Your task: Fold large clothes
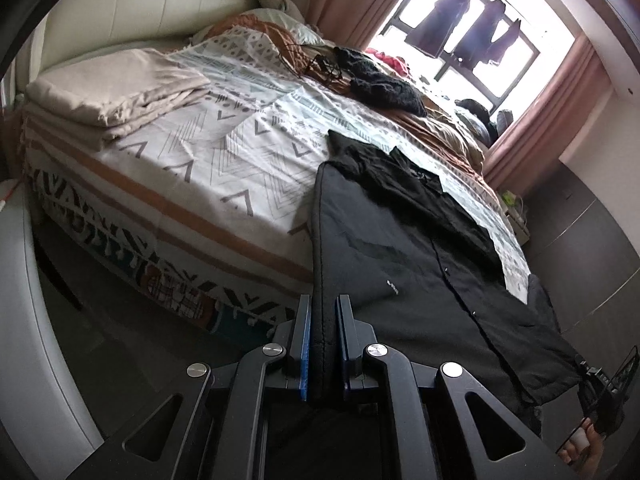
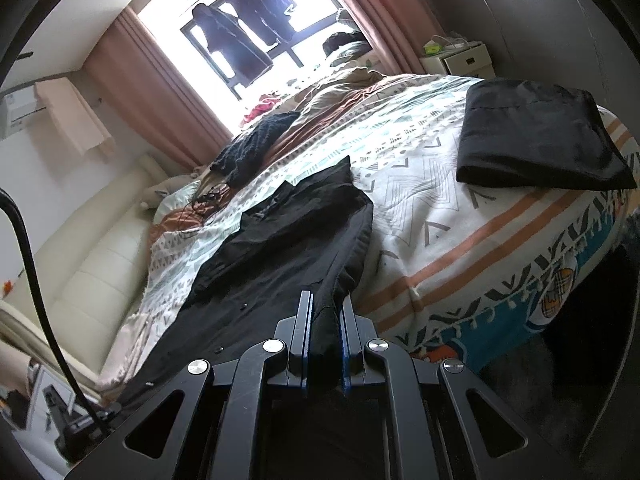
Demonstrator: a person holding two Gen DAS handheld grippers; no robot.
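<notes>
The left gripper (image 1: 323, 312) was clamped on the hem of the black jacket (image 1: 400, 248); the right gripper (image 2: 326, 308) pinched its opposite hem corner. The jacket lay stretched across the patterned bedspread (image 1: 208, 168), collar toward the window (image 1: 472, 32).

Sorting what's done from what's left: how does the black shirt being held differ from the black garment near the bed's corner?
The black shirt lies spread out, hem hanging off the bed; the black folded garment is a compact rectangle wholly on it. The shirt is clamped in both hand-held grippers, left and right; the folded one is untouched. Both are dark fabric.
</notes>
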